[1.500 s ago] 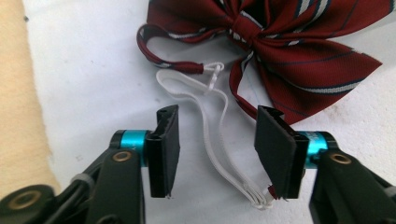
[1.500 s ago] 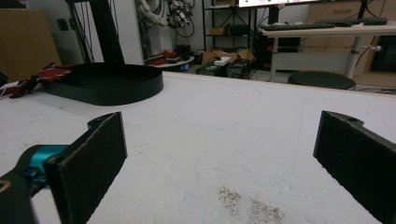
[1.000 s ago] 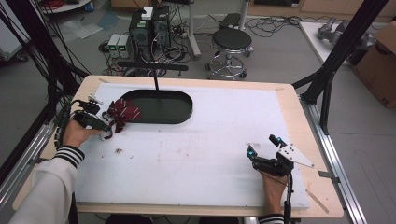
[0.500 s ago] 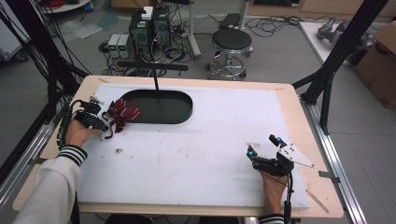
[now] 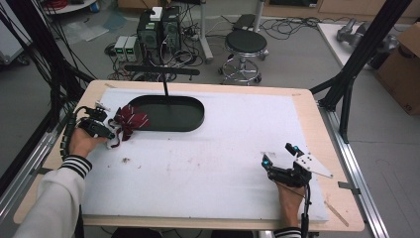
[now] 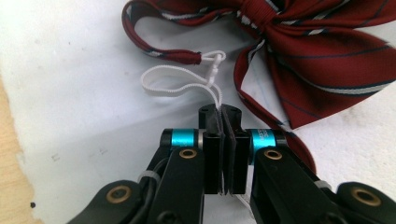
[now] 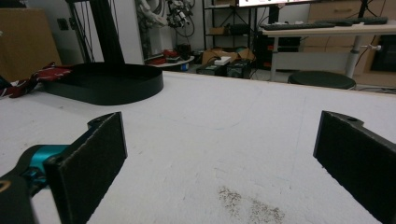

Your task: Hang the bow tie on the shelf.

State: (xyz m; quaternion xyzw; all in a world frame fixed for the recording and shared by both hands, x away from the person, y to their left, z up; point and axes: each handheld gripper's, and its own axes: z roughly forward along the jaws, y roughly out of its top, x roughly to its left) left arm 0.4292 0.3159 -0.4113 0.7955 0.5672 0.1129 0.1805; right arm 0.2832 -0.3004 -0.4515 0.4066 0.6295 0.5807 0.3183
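A dark red striped bow tie (image 5: pixel 130 119) lies on the white mat, partly over the left rim of the black oval tray (image 5: pixel 190 121). In the left gripper view the bow tie (image 6: pixel 327 60) trails a white elastic cord (image 6: pixel 177 84) with a loop. My left gripper (image 6: pixel 219 114) has just been closing and now pinches that cord, pads pressed together on it. From above, the left gripper (image 5: pixel 110 135) sits just left of the bow tie. My right gripper (image 5: pixel 277 154) rests low over the mat at the front right, and its jaws (image 7: pixel 219 135) stand wide open with nothing between them.
A black T-shaped stand (image 5: pixel 163 79) rises behind the tray. The white mat (image 5: pixel 223 148) covers most of the wooden table (image 5: pixel 317 114). Small dark crumbs (image 7: pixel 247 205) lie on the mat before the right gripper. A stool (image 5: pixel 246 44) and computer boxes (image 5: pixel 158 29) stand on the floor beyond.
The left gripper's jaws have drawn together at the bow tie's left edge. Both hands and the bow tie stay where they were.
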